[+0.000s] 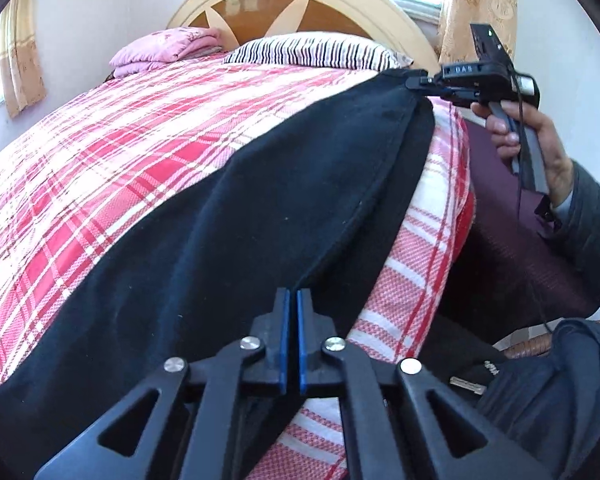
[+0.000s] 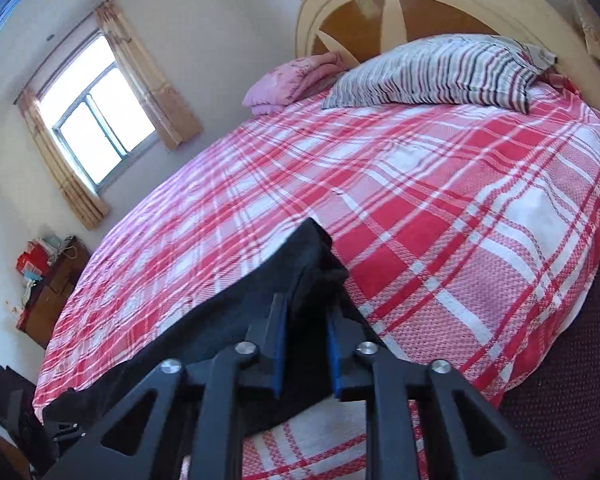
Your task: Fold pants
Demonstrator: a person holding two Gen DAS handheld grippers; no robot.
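The dark pants (image 1: 260,200) are pinched at one end by the left gripper (image 1: 293,300) and at the far end by the right gripper (image 1: 416,80), both pressed together on cloth, and lie stretched along the edge of the plaid-covered bed (image 1: 120,152).

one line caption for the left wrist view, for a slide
Both grippers, left and right, pinch opposite ends of dark pants stretched along the edge of a red plaid bed.
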